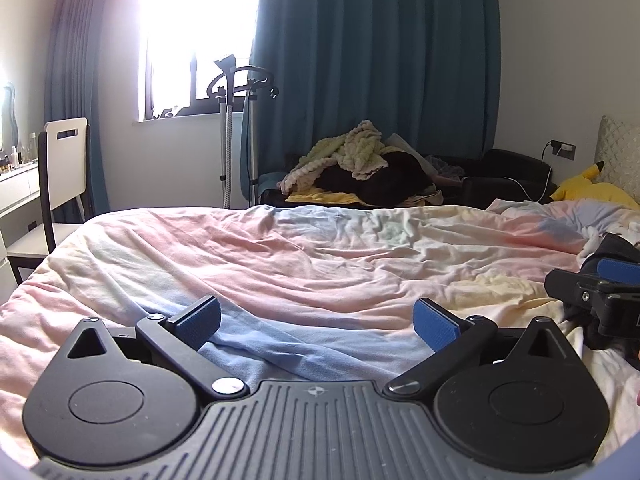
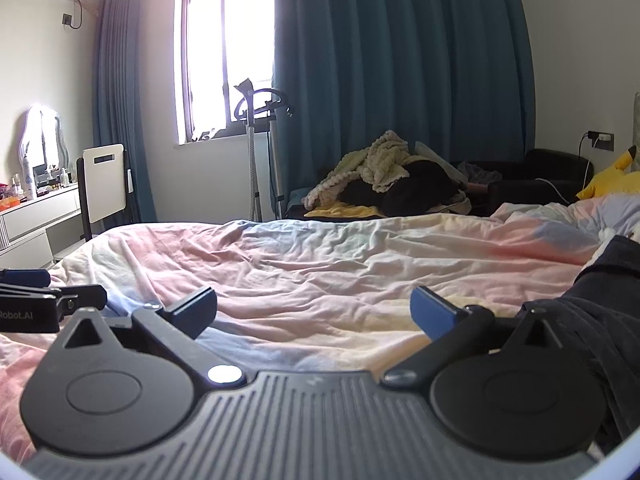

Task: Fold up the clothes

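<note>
On the bed (image 1: 320, 264), a rumpled pastel duvet cover in pink, cream and pale blue forms the working surface. The left gripper (image 1: 316, 326) hangs low over its near edge with fingers (image 1: 202, 316) spread wide and nothing between them. The right gripper (image 2: 314, 316) stands just beside it, likewise spread to full width, with only bedding in the gap. The dark navy garment (image 2: 600, 320) lies bunched at the right edge of the bed, just beside the right gripper's right finger; contact cannot be confirmed. Its long axis appears to run from the near edge away toward the headboard side, but the crumpled form gives no clear pointing direction.

Room, left to right: a white dressing table with bottles (image 2: 28, 200), a white-backed chair (image 2: 106, 182), a bright window (image 2: 224, 48), a garment steamer stand (image 2: 260, 152), teal curtains (image 2: 400, 60), a dark sofa heaped with a cream knitted blanket (image 2: 376, 166), a wall socket with a charger (image 2: 600, 136), and a yellow plush toy (image 2: 612, 182) at the head of the bed.
</note>
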{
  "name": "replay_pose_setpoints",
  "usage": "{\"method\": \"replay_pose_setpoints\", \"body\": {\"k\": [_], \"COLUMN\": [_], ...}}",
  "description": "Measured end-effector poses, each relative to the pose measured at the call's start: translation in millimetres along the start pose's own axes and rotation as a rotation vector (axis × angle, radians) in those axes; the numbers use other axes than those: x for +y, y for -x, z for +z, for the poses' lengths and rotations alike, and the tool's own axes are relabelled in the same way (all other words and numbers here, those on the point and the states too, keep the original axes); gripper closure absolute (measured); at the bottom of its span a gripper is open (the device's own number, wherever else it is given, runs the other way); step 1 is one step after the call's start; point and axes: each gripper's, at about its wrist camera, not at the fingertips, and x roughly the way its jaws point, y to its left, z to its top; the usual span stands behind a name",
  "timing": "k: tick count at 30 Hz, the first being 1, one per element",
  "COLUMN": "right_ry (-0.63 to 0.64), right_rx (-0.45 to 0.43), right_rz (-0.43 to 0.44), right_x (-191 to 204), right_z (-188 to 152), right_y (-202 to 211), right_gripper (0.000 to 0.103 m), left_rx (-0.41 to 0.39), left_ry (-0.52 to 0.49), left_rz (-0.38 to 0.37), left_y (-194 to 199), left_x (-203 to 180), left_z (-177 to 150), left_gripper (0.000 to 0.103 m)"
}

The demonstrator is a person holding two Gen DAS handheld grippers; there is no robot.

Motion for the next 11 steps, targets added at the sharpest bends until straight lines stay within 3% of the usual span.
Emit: {"method": "replay_pose_setpoints", "body": {"k": [11], "right_ry": [-0.001], "right_rx": [0.009], "right_rz": [-0.007], "right_x": [0.8], "right_z": [-2.2], "right_y": [-1.4], "right_gripper": [0.000], "left_rx": [-0.002], "left_ry": [-0.004], "left_rz": [0.003], "left_y": [3.2], "left_x": [-1.0], "left_z": [-0.2], "left_gripper": [0.000]}}
